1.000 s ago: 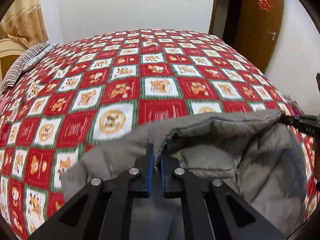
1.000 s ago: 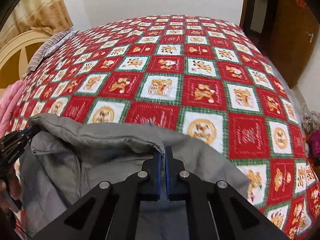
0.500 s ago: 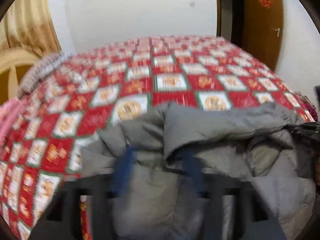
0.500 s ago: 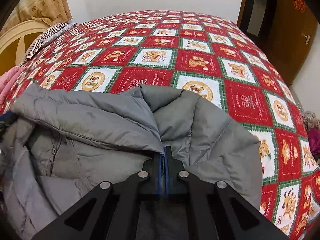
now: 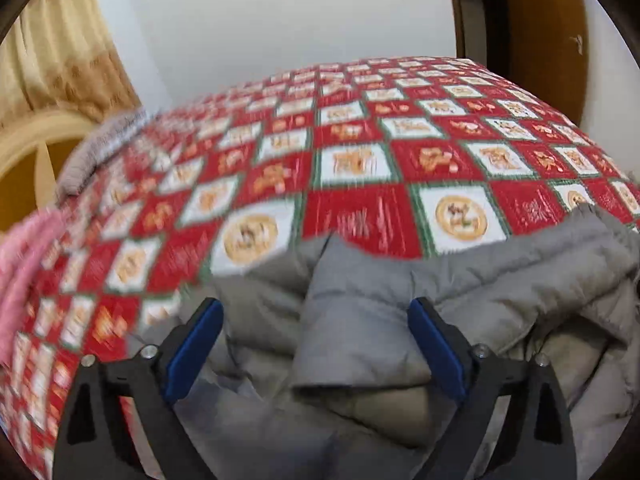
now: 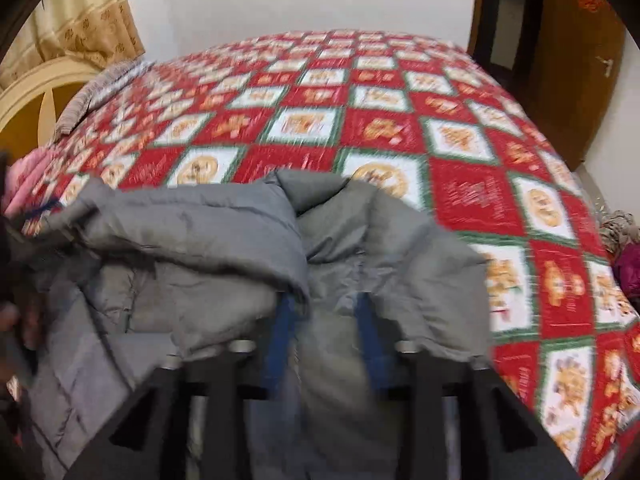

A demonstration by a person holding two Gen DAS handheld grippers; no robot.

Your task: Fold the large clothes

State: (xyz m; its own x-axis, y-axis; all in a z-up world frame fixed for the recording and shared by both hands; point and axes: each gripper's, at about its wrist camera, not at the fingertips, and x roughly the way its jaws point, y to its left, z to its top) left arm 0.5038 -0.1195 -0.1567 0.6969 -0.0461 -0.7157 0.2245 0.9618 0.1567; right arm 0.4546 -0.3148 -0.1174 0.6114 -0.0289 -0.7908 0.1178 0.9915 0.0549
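Note:
A grey padded jacket [image 5: 360, 304] lies bunched on the near part of a bed with a red, white and green checked cover [image 5: 360, 168]. My left gripper [image 5: 316, 312] is open wide just above the jacket, its blue pads [image 5: 196, 344] apart and holding nothing. In the right wrist view the jacket [image 6: 224, 248] lies crumpled with a folded edge on top. My right gripper [image 6: 326, 304] is open with its blurred blue pads [image 6: 280, 336] apart, resting over the jacket fabric.
A cream headboard [image 5: 36, 148] and beige curtain [image 5: 60, 52] stand at the left. A striped pillow [image 6: 92, 92] and a pink cloth [image 5: 20, 264] lie at the bed's left edge. A brown door [image 6: 580, 60] is at the right. More clothes [image 6: 624, 248] lie beside the bed's right side.
Both grippers were shut on the jacket's edge and carried it forward over the bed. The left opened first, then the right. The jacket now lies loose and folded over.

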